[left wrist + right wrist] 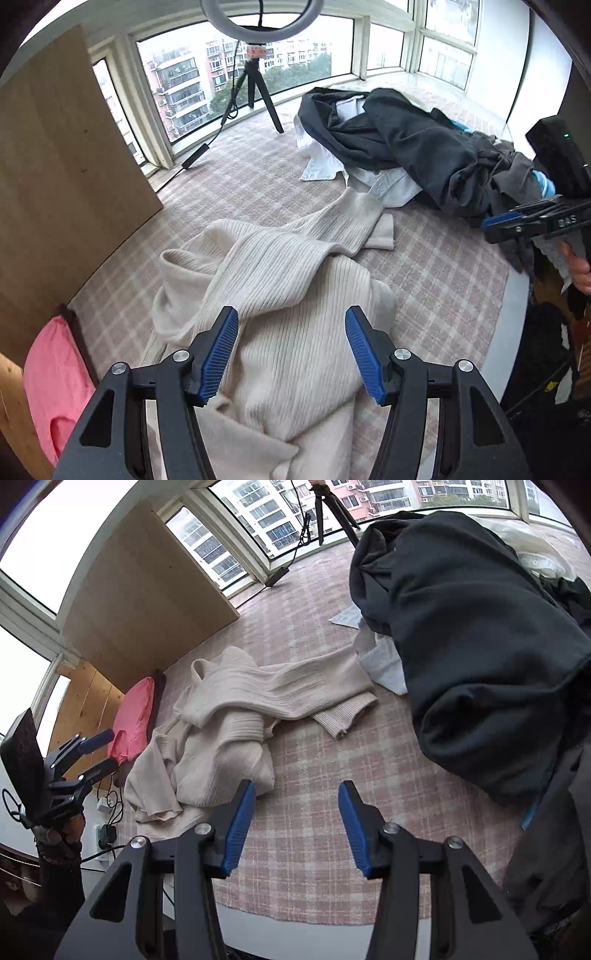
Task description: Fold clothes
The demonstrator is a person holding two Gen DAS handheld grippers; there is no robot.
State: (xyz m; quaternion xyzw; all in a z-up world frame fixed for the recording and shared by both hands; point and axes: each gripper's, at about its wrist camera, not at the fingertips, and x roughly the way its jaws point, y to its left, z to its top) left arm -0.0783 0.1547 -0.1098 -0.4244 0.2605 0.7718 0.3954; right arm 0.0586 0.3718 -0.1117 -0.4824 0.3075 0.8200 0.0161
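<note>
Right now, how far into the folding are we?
Done: nothing looks folded. In hand: nothing; the left hand-held gripper hangs open over the crumpled cream sweater, and the right hand-held gripper is open over the plaid cover. Left: the sweater and the whole dark clothes pile.

Right gripper over the checked cover, beside a crumpled cream sweater

The right gripper (296, 827) hung with its blue pads apart and nothing between them, above the pink checked cover (317, 760). The cream ribbed sweater (236, 716) lay rumpled just to the left, one sleeve stretched toward a pile of dark clothes (472, 635) on the right. A pink cushion (135, 720) sat by the wooden panel (147, 598). The left gripper (98, 753), held in a hand (59, 834), was at the far left.
</note>
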